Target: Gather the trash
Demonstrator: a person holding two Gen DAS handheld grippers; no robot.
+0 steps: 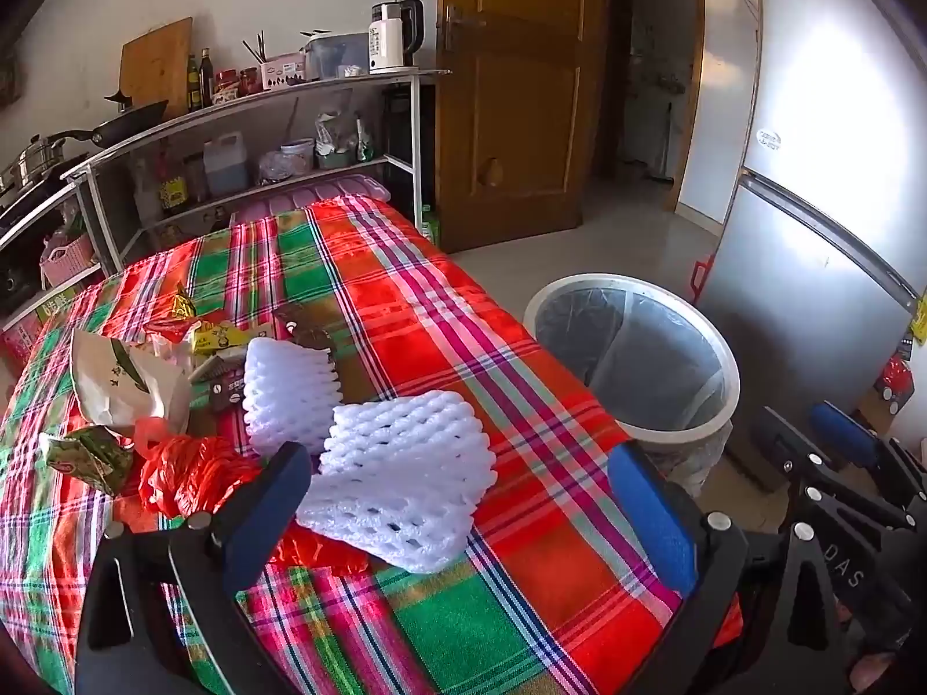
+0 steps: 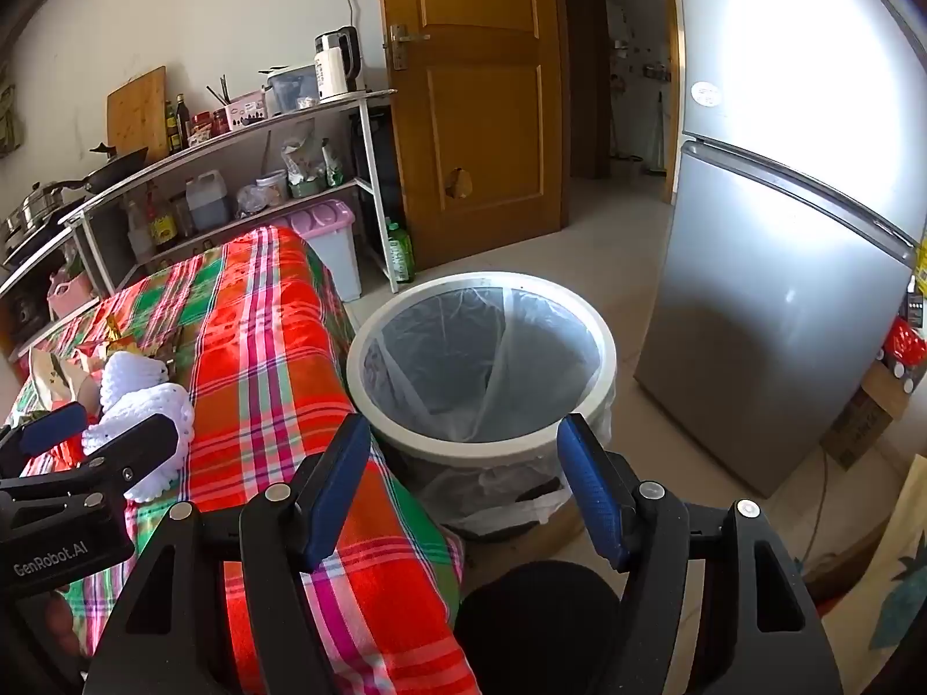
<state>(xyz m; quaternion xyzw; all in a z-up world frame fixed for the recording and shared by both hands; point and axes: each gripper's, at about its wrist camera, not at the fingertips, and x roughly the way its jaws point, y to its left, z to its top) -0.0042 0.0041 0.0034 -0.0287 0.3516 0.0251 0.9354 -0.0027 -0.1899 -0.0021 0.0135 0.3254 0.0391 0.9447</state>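
Both jaws of the left hand-held gripper (image 1: 457, 512) stand wide apart, holding nothing, over the near end of a desk (image 1: 539, 423) covered in a red, green and pink plaid cloth. Just ahead of it lie two white foam fruit nets (image 1: 400, 475), one overlapping the other, beside a crumpled red plastic bag (image 1: 191, 475). Farther toward the desk's left edge sit a torn paper bag (image 1: 124, 382), a green wrapper (image 1: 87, 454) and several small snack wrappers (image 1: 223, 347), too jumbled to count.

Off the desk's right edge, the right hand-held gripper (image 2: 466, 489) is likewise spread open and empty, above one white-rimmed trash bin (image 2: 484, 446) lined with a clear bag, standing on the tiled floor. A silver fridge (image 2: 770, 289) stands right of the bin, a wooden door (image 2: 475, 104) behind it, and a metal shelf rack (image 2: 232, 139) with a kettle (image 2: 336, 63) and bottles along the wall.
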